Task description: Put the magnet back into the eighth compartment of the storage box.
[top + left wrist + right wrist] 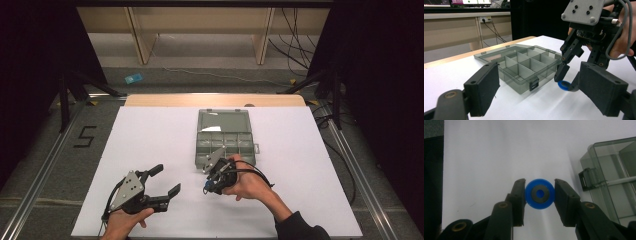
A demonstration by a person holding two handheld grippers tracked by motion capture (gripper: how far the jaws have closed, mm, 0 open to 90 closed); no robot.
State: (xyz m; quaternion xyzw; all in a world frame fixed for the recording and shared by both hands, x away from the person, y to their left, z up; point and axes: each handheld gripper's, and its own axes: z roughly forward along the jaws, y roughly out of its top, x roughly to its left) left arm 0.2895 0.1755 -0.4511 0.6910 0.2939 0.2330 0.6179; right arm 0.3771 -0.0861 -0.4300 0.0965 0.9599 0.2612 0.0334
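Note:
A small blue ring (539, 194) with a dark grey centre sits pinched between the jaws of my right gripper (540, 195), just above the white table. The left gripper view shows the same blue ring (563, 85) held by the right gripper (565, 83), which points down beside the front corner of the box. A grey clear-plastic compartment box (223, 137) lies open mid-table, its lid folded back. My left gripper (169, 180) rests near the front left of the table, jaws wide apart with nothing between them; its black pads (485, 86) frame the box.
The white sheet (150, 145) covers the table, with a wooden strip (215, 100) along the far edge. The box's latch (534, 83) faces the grippers. Dark curtains, stands and cables flank the table; wooden shelving stands behind.

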